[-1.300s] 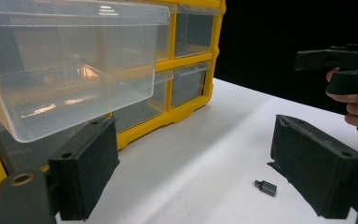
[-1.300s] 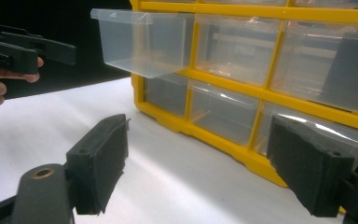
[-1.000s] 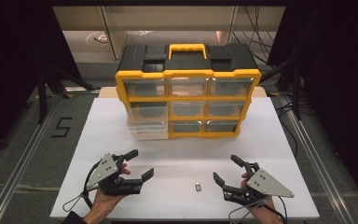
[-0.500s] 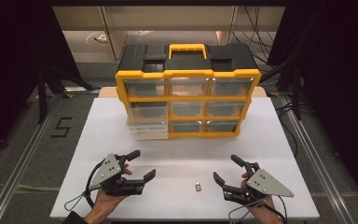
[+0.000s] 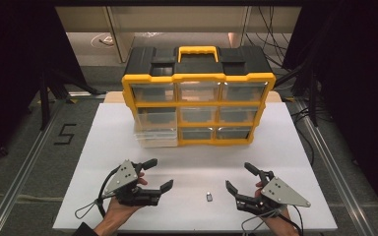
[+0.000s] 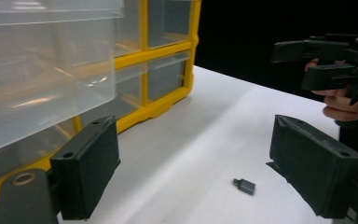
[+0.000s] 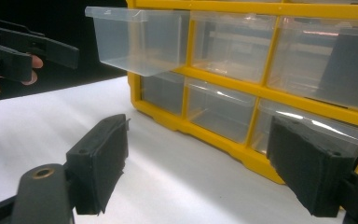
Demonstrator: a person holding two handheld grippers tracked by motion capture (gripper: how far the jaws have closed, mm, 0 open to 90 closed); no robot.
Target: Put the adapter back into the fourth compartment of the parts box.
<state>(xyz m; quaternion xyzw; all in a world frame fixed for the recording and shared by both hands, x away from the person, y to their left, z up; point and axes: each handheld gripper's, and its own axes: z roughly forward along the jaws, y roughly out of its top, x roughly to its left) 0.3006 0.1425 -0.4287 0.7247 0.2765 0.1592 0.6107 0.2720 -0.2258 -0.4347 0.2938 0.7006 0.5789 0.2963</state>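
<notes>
Left gripper (image 5: pixel 152 176) slightly nearer, fingers apart.

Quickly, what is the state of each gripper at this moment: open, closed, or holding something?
Left gripper: open, holding nothing, above the white table.
Right gripper: open, holding nothing; the small grey part lies on the table between the two.
</notes>
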